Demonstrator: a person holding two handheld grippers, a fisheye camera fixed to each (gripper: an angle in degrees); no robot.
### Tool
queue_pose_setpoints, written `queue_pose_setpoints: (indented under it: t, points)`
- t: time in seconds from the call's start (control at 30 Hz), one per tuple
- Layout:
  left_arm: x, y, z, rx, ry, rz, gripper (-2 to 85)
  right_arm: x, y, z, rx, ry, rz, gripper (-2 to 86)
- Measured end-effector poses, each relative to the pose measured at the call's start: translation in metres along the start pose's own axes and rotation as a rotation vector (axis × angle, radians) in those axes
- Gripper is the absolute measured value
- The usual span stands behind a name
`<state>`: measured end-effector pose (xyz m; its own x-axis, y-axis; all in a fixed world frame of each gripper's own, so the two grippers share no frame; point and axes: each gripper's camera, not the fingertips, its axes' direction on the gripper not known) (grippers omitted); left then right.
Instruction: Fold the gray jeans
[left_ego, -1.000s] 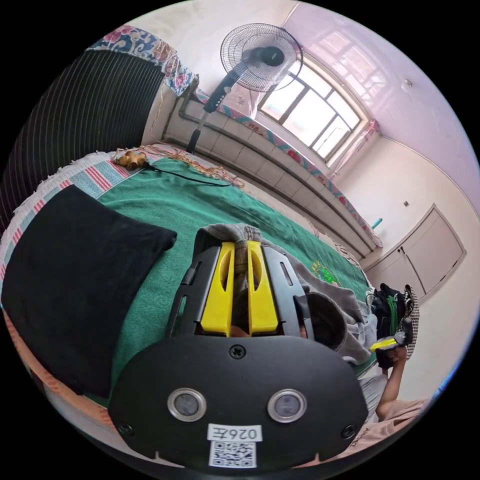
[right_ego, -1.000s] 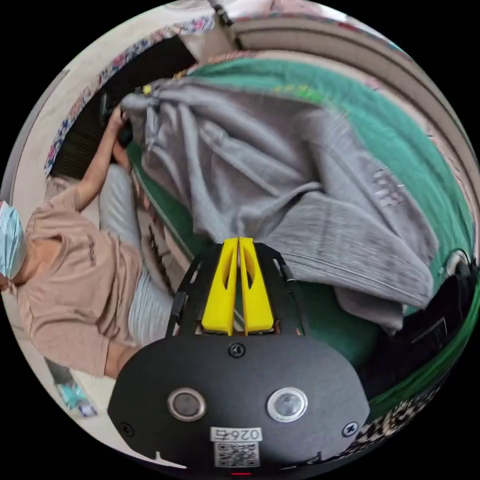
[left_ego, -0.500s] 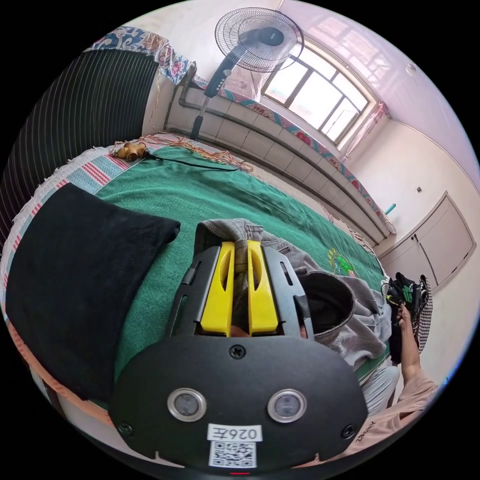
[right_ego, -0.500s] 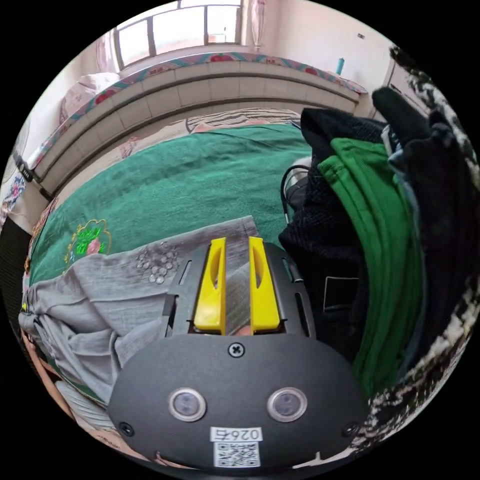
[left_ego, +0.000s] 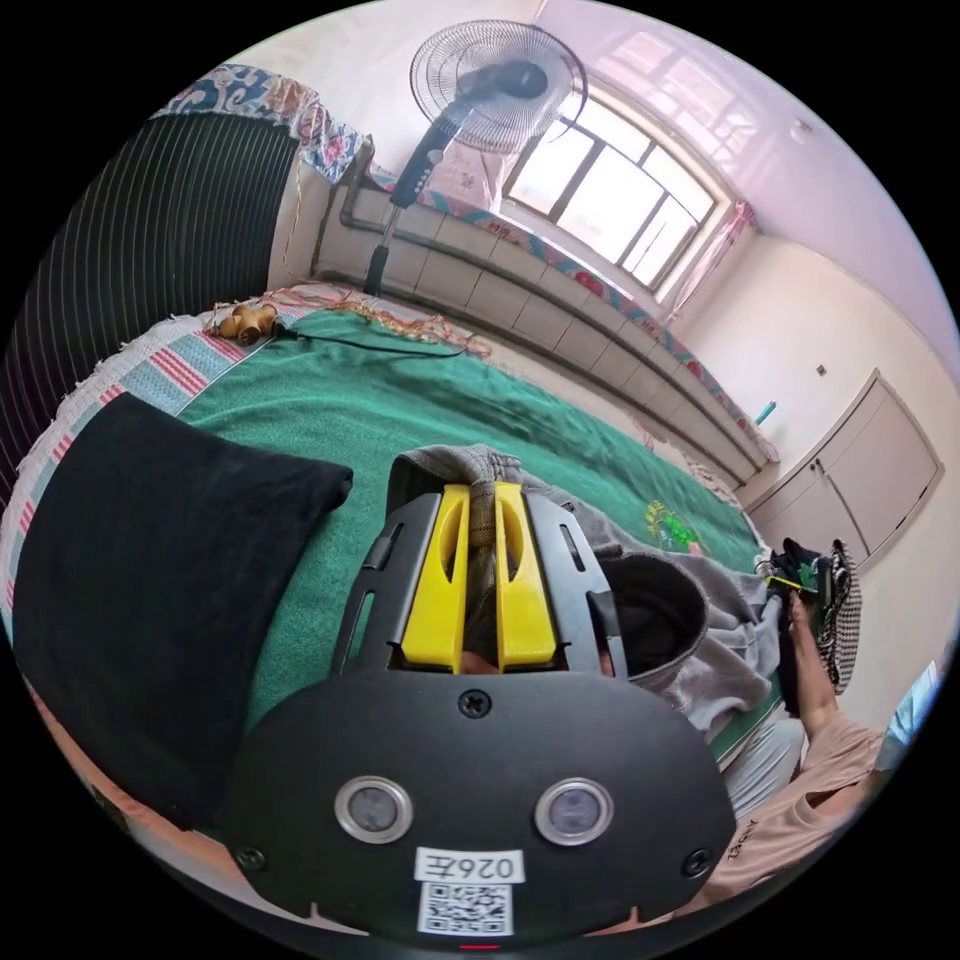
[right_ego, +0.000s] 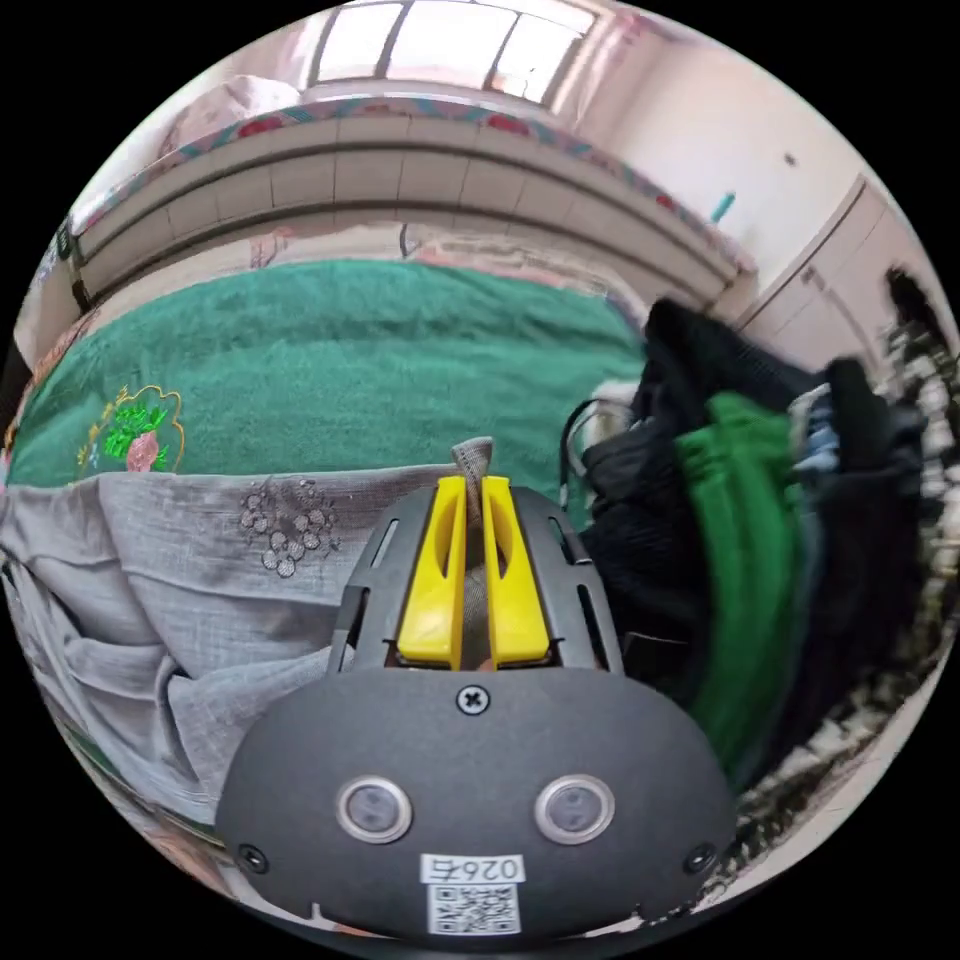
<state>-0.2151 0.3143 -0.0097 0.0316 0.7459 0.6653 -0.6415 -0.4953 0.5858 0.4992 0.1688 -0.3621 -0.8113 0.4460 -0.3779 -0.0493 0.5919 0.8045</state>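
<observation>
A: Left gripper view first, biggest thing down: a bed under a green blanket (left_ego: 400, 400), a folded black garment (left_ego: 150, 580) lying on its near side, and the gray jeans (left_ego: 700, 640) strung along the blanket's near edge toward the person.

B: And the left gripper (left_ego: 480, 500)?

A: Its yellow jaws are pressed together on a bunched gray end of the jeans, the waistband end I would judge, with an opening gaping just beside the jaws.

B: In the right gripper view the jeans (right_ego: 200, 560) spread flat from the jaws toward the embroidered corner of the blanket (right_ego: 350, 340). The right gripper (right_ego: 472, 495) pinches the far end, a tab of gray cloth poking up between the nearly closed jaws. A heap of dark and green clothes (right_ego: 760, 540) sits just beside it.

A: So each gripper holds one end and the long axis of the jeans runs between them.

B: The cloth between is wrinkled. My guess: the coming move draws the ends apart to straighten it, or brings one end over to the other.
</observation>
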Motion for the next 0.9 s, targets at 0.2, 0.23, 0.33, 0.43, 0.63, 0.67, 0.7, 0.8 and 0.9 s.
queue_pose_setpoints:
  t: [0.2, 0.23, 0.33, 0.43, 0.63, 0.67, 0.7, 0.8, 0.9]
  points:
    - [0.024, -0.002, -0.030, 0.070, -0.016, 0.035, 4.4, 0.001, 0.027, -0.111, 0.329, 0.159, 0.022, -1.0]
    - [0.032, -0.004, -0.027, 0.059, -0.048, 0.051, 4.4, 0.003, 0.027, -0.115, 0.334, 0.154, 0.024, -1.0]
    - [0.051, -0.008, -0.015, 0.056, -0.116, 0.084, 4.6, 0.014, 0.016, -0.106, 0.339, 0.108, 0.059, -0.3]
    - [0.060, -0.009, 0.002, 0.077, -0.140, 0.120, 5.3, 0.022, -0.018, -0.049, 0.239, 0.108, 0.105, 2.7]
    - [0.033, -0.006, -0.017, 0.125, -0.142, -0.080, 1.8, 0.022, -0.016, 0.020, 0.076, 0.165, 0.124, 2.6]
    - [0.034, -0.004, -0.028, 0.168, -0.109, -0.097, 0.5, 0.017, -0.003, 0.018, 0.090, 0.142, 0.085, 2.0]
    - [0.036, -0.004, -0.032, 0.179, -0.087, -0.095, 0.1, 0.011, 0.012, 0.016, 0.097, 0.107, 0.036, 1.3]
    - [0.068, -0.010, -0.026, 0.122, 0.016, -0.004, -0.8, -0.008, 0.049, 0.011, 0.085, -0.034, -0.109, -0.4]
    - [0.121, -0.014, -0.004, 0.001, 0.075, 0.159, -0.9, -0.023, 0.084, -0.002, 0.072, -0.247, -0.221, -1.2]
